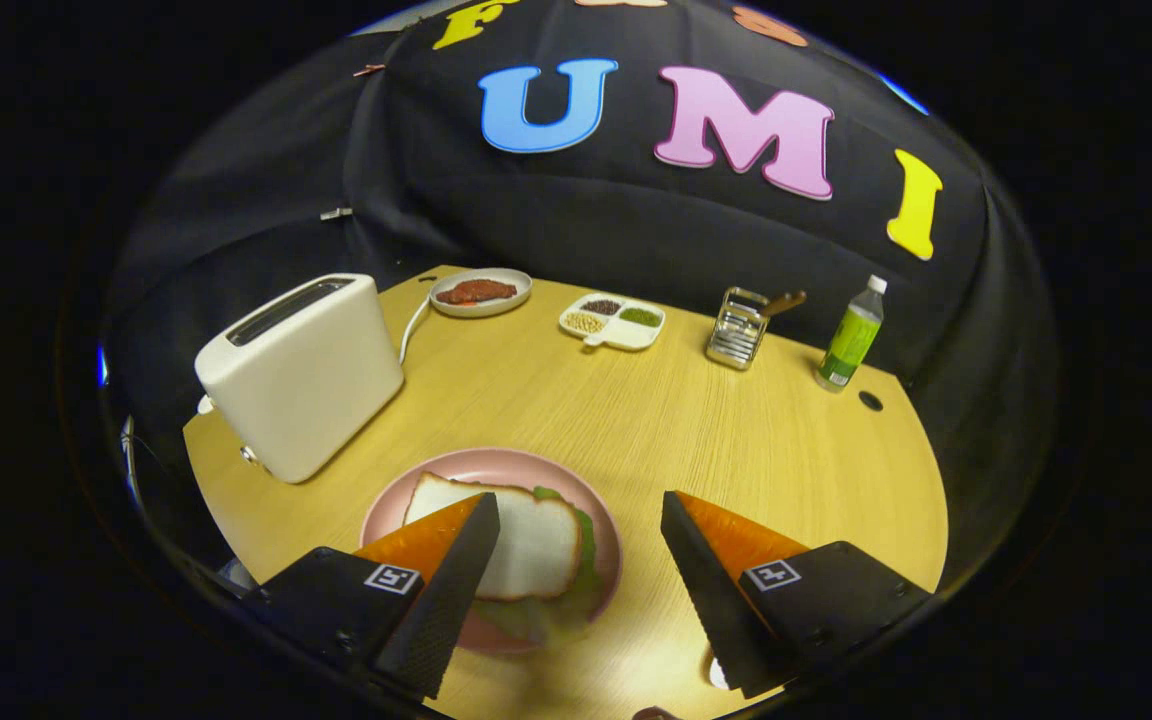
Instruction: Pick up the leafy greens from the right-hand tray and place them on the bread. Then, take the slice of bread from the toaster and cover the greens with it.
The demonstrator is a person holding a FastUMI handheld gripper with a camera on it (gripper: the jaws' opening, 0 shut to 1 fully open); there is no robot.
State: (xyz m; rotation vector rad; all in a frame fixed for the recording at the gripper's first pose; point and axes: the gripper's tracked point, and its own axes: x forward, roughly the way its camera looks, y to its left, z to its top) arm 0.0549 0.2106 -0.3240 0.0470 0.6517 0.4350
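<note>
The gripper [581, 590] is wide open and holds nothing; its two fingers stand well apart above the near edge of the table [716, 430]. Under the left finger, partly hidden by it, is the pink plate [496, 470], and on it a slice of bread [536, 545] lies flat on top of the leafy greens [586, 560], which stick out at the right and front sides of the slice. So I judge both steps are done: greens are covered, w/ the bread as lid, and the open fingers fit a release. If a lower slice lies beneath the greens, I cannot tell. The toaster [301, 380] stands near the left edge, just behind the plate, slots upward, and no bread is seen rising from them, which agrees w/ the slice already taken. Along the far edge, well apart from the work: a small plate w/ meat [481, 292], a divided dish w/ grains [613, 321], a metal rack [738, 330] and a green bottle [851, 340] toward the right far corner. These stay out of the way, prob. as distractors.
</note>
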